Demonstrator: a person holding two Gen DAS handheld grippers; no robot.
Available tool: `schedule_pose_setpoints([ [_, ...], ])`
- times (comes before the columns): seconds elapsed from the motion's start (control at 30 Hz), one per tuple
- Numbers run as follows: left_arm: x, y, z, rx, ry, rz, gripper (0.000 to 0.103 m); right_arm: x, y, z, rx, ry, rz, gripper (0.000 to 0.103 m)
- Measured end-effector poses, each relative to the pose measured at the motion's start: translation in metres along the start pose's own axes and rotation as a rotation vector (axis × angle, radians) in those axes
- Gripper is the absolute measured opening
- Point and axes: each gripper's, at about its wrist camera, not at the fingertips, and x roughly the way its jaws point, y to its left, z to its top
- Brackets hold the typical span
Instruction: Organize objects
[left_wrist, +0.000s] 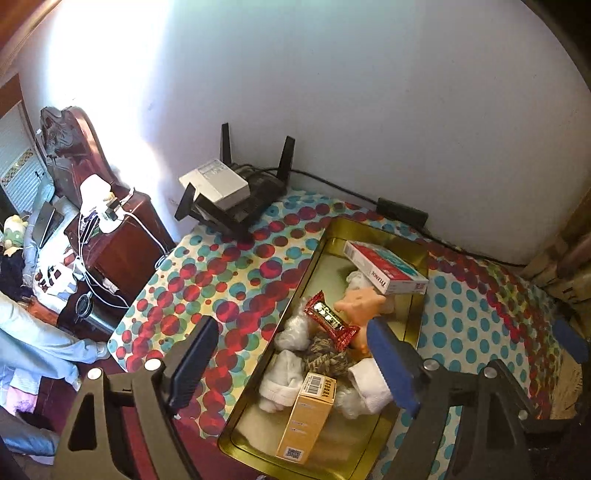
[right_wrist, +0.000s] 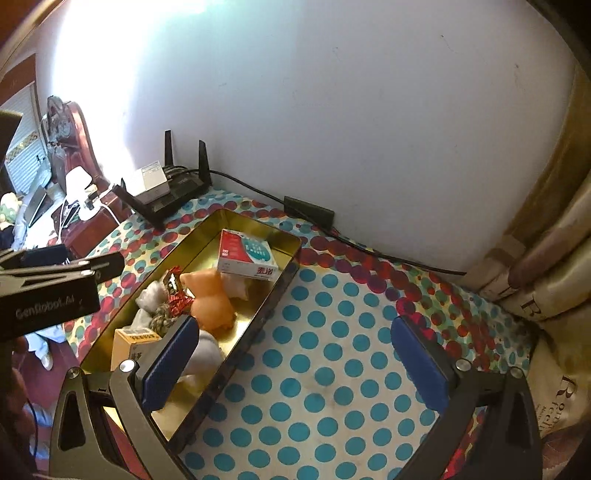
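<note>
Hovering wide-jawed, empty: left gripper (left_wrist: 295, 365) and right gripper (right_wrist: 295, 363) flank filled gold rectangular metal tin (right_wrist: 258, 317), frame centre; sorting seemingly finished, next likely withdrawing.

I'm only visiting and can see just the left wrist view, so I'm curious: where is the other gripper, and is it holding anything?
Observer: The right gripper is open and empty, over the dotted cloth just right of the tin.
Operator: What does the tin look like from that side?
Observer: Its outer wall is dark and patterned, unlike the gold inside.
Operator: Is anything written on my gripper?
Observer: Yes, the left gripper has "GenRobot.AI" printed on its side.
</note>
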Motion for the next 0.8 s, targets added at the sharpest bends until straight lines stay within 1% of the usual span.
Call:
schedule_pose_setpoints([
  [0.1,-0.016,0.003,0.0,-0.01,-0.039,-0.028,0.085,0.0,-0.002,-0.001,0.011,-0.003,0.007,0.103],
  [0.17,-0.039,0.005,0.002,-0.006,-0.099,-0.035,0.085,0.002,-0.006,-0.002,0.025,0.007,0.009,0.103],
  [0.23,-0.074,0.007,0.002,0.008,-0.204,-0.037,0.085,0.004,-0.01,-0.002,0.041,0.018,0.01,0.103],
  [0.27,-0.099,0.008,0.0,0.014,-0.306,-0.019,0.087,0.005,-0.011,-0.003,0.047,0.022,0.008,0.103],
  [0.3,-0.113,0.009,-0.002,0.01,-0.364,-0.017,0.09,0.005,-0.013,-0.003,0.051,0.022,0.01,0.103],
  [0.33,-0.122,0.009,-0.001,0.004,-0.396,-0.029,0.096,0.004,-0.015,-0.003,0.052,0.021,0.012,0.103],
  [0.37,-0.121,0.011,0.001,-0.016,-0.388,-0.072,0.101,0.004,-0.016,-0.003,0.052,0.02,0.01,0.103],
  [0.4,-0.112,0.012,0.001,-0.035,-0.361,-0.106,0.103,0.004,-0.017,-0.003,0.05,0.02,0.005,0.103],
  [0.43,-0.101,0.012,0.002,-0.05,-0.319,-0.128,0.103,0.004,-0.017,-0.003,0.051,0.02,0.005,0.103],
  [0.47,-0.084,0.011,0.004,-0.063,-0.241,-0.122,0.103,0.005,-0.017,-0.003,0.054,0.02,0.009,0.103],
  [0.5,-0.071,0.01,0.005,-0.074,-0.185,-0.106,0.103,0.004,-0.017,-0.003,0.055,0.018,0.009,0.103],
  [0.53,-0.056,0.009,0.005,-0.081,-0.116,-0.072,0.103,0.003,-0.017,-0.002,0.053,0.015,0.007,0.103],
  [0.63,-0.038,0.013,-0.001,-0.088,-0.047,-0.045,0.103,0.0,-0.014,-0.002,0.039,0.0,0.01,0.103],
  [0.73,-0.026,0.02,-0.007,-0.128,-0.01,-0.057,0.103,0.001,-0.011,-0.004,0.029,0.008,0.016,0.103],
  [0.8,-0.02,0.02,-0.008,-0.124,0.008,-0.024,0.103,0.003,-0.009,-0.005,0.022,0.015,0.02,0.103],
])
